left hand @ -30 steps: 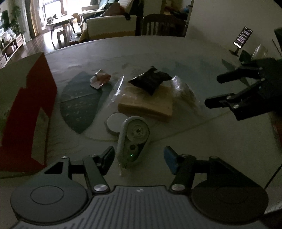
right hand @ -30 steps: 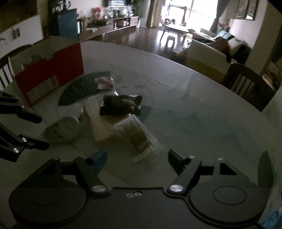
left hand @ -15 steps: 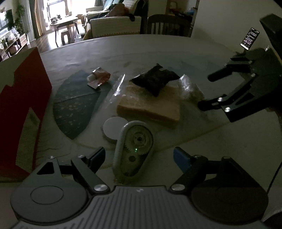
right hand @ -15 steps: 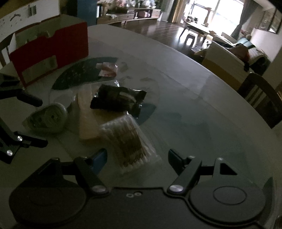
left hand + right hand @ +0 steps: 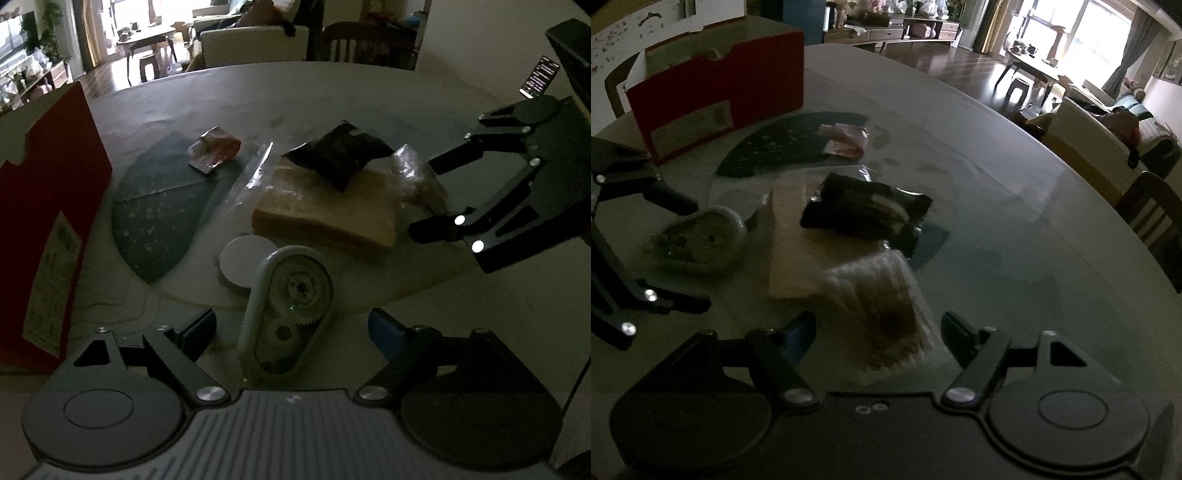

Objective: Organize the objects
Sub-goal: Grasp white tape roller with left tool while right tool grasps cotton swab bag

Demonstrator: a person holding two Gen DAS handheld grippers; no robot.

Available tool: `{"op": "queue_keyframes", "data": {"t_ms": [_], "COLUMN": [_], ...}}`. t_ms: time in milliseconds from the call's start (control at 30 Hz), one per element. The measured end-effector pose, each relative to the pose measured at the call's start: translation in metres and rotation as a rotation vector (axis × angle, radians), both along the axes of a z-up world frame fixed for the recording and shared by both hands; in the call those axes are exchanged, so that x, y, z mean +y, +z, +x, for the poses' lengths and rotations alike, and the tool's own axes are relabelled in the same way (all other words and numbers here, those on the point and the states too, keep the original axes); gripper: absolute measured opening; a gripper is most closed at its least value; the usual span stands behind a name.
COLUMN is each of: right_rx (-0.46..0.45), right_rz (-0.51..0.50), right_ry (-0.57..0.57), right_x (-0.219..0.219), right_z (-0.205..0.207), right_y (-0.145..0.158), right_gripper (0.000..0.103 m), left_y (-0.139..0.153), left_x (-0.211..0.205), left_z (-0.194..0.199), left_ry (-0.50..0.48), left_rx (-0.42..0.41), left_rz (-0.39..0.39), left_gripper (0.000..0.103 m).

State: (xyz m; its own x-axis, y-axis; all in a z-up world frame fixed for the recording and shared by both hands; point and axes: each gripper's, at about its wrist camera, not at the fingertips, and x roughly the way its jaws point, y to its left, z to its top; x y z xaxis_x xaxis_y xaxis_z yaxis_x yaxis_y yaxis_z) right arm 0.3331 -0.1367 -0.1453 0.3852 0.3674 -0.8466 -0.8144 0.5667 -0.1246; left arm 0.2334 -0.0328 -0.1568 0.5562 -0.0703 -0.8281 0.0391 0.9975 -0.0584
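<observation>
The hard, light, smooth-shelled correction tape dispenser, lying flat on the worktop, is being straddled by the spread left gripper and is probably best pinched across its narrow flanks, while the soft, crinkly cotton swab packet is being framed by the spread right gripper.

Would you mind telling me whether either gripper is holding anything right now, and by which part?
Nothing is held. The left gripper is open, straddling the correction tape dispenser; the right gripper is open around the cotton swab packet.
</observation>
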Motion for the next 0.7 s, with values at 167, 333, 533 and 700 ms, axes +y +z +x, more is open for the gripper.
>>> {"op": "queue_keyframes", "data": {"t_ms": [167, 333, 533, 700], "right_rx": [-0.001, 0.001, 0.021, 0.053], "right_rz": [-0.009, -0.007, -0.004, 0.019], "right_ry": [-0.021, -0.049, -0.100, -0.164], "right_x": [0.001, 0.000, -0.001, -0.003], "right_z": [-0.005, -0.010, -0.020, -0.030], "right_y": [0.000, 0.002, 0.007, 0.012], "right_gripper": [0.050, 0.040, 0.034, 0.031], "left_y": [0.001, 0.003, 0.004, 0.004], "left_x": [-0.003, -0.009, -0.014, -0.010], "left_z": [-0.002, -0.004, -0.007, -0.006], "left_ry": [0.010, -0.023, -0.050, -0.046], "left_rx": [-0.035, -0.062, -0.066, -0.047], "left_rz": [0.039, 0.079, 0.107, 0.091], "left_gripper": [0.090, 0.089, 0.076, 0.051]}}
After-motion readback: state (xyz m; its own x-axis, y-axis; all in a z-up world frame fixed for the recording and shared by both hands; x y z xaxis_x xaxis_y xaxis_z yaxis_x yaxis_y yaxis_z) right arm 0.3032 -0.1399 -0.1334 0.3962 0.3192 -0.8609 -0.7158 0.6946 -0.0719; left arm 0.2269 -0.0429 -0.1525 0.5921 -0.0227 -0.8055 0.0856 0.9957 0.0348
